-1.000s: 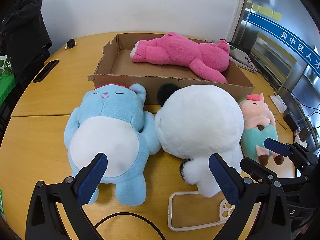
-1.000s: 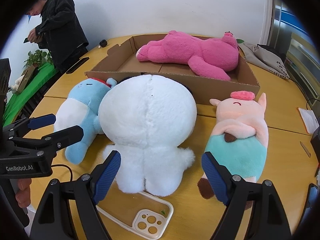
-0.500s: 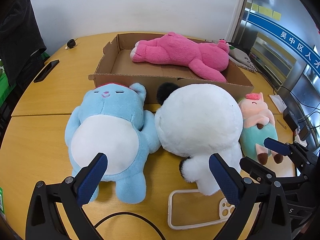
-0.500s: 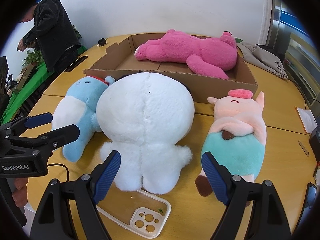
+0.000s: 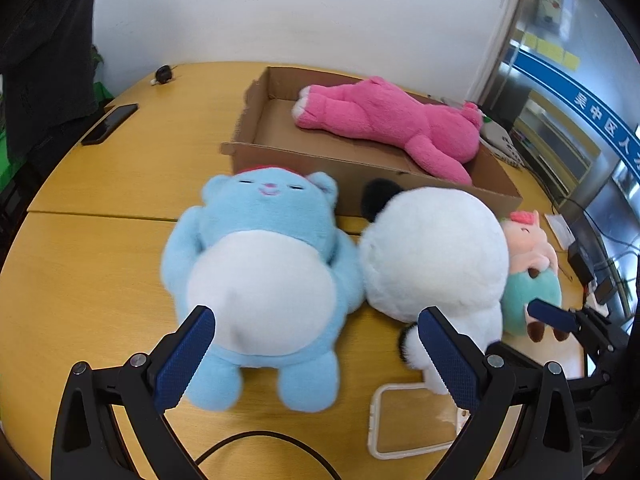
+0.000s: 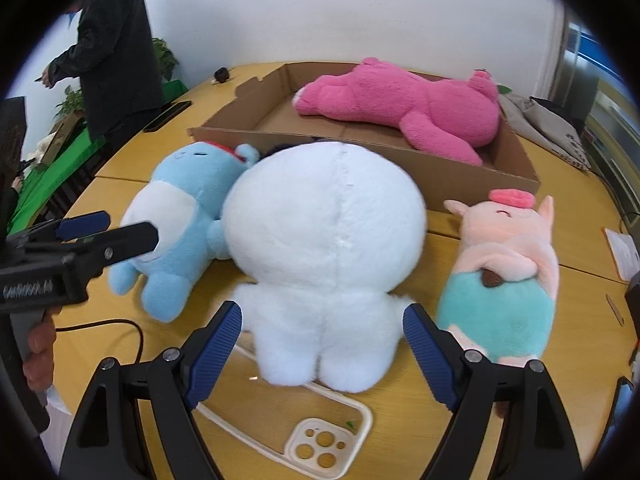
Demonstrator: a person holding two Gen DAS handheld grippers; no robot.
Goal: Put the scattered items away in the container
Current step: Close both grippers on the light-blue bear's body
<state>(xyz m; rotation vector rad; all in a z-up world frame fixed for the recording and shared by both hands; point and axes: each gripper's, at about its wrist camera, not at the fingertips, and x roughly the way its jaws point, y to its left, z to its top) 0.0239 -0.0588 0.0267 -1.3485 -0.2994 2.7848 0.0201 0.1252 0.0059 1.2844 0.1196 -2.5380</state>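
A blue plush bear (image 5: 260,280) lies on its back on the wooden table, just beyond my open left gripper (image 5: 316,360). A white plush (image 6: 324,240) lies beside it, its lower end between the open fingers of my right gripper (image 6: 322,348). A pink-and-teal pig plush (image 6: 508,276) lies to the right. A pink plush (image 5: 392,128) lies inside the cardboard box (image 5: 400,176) behind them. A clear phone case (image 6: 304,432) lies on the table under the right gripper. Both grippers are empty.
A black phone (image 5: 110,124) and a small dark object (image 5: 163,74) lie at the table's far left. A person in black (image 6: 116,52) stands at the left. A black cable (image 6: 100,324) runs across the near table. A bag (image 6: 548,128) lies right of the box.
My left gripper has swung left, so the blue bear now sits more centred before it. My right gripper has moved closer to the white plush. The person at the left has shifted.
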